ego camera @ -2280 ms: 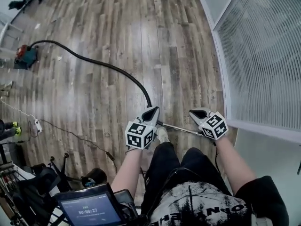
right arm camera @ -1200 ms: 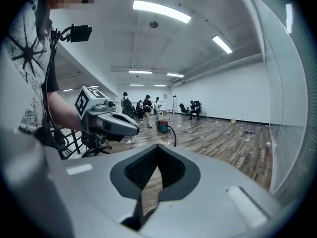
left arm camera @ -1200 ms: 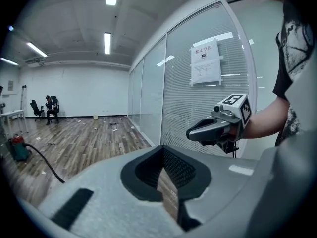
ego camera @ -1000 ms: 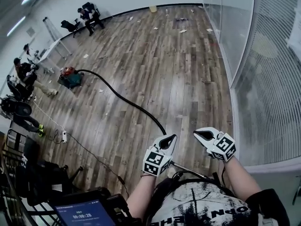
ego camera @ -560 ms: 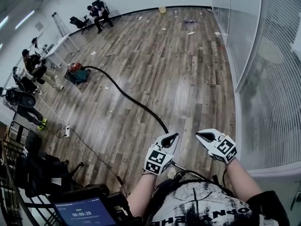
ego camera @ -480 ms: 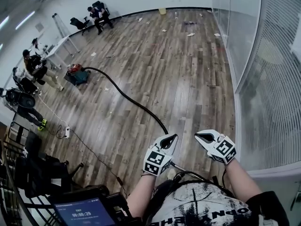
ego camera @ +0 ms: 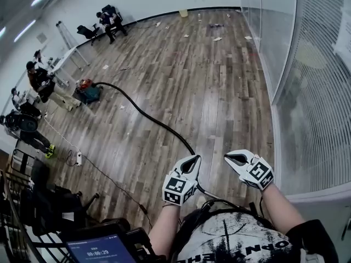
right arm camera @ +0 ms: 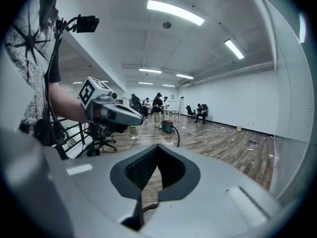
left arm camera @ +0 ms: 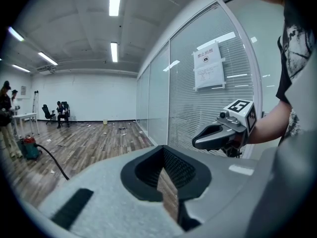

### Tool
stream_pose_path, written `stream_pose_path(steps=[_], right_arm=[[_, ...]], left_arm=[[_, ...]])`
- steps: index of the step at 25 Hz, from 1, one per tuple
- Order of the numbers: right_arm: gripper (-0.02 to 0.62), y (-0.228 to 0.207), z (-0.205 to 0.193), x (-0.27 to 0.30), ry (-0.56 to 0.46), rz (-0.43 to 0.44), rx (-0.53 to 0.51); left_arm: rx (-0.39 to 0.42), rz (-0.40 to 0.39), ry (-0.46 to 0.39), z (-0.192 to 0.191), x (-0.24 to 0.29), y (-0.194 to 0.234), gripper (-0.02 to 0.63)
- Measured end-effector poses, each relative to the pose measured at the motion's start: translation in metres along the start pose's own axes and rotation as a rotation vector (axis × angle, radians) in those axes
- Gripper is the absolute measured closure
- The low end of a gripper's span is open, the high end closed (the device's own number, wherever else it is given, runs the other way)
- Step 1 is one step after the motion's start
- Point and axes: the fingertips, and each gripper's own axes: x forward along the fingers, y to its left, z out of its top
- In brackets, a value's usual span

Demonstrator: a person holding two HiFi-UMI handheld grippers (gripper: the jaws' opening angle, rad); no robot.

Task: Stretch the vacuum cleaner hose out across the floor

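A black vacuum hose (ego camera: 143,115) lies on the wood floor. It runs from the small red and teal vacuum cleaner (ego camera: 86,92) at the left to just past my left gripper (ego camera: 190,160). That gripper hangs above the hose's near end, shut and empty. My right gripper (ego camera: 230,158) is level with it on the right, also shut and empty. The left gripper view has the vacuum cleaner (left arm camera: 27,147) and hose (left arm camera: 53,162) far off, with the right gripper (left arm camera: 214,134) alongside. The right gripper view shows the left gripper (right arm camera: 121,114) and the distant vacuum cleaner (right arm camera: 169,128).
A glass wall with blinds (ego camera: 312,86) lines the right side. People (ego camera: 37,84) stand by a table at the left, and one sits on a chair (ego camera: 108,21) at the back. A power strip (ego camera: 78,158) and cable lie at the left. Paper scraps (ego camera: 217,38) dot the floor.
The head view has lifted from the floor near my feet to take in the whole room. Both grippers stay shut and side by side, and the hose lies as before.
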Motion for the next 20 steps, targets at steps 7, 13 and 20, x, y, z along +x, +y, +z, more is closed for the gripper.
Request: stream_pose_path(steps=[7,13,20], right_arm=[[0.589,-0.0006,0.0048,0.0039,-0.003,0.007,-0.010],[0.589,0.0021,0.0063,0.0088,-0.007,0.012,-0.021],[0.589,0.0026,0.0071,0.0075,-0.004,0.012,-0.022]], left_arm=[[-0.005,0.009,-0.009,0.0045,0.0015,0.0022,0.606],[-0.013,0.008,-0.009,0.0011,-0.0001,0.0035,0.606],[-0.019,0.007,-0.011,0.0012,0.0003,0.0015,0.606]])
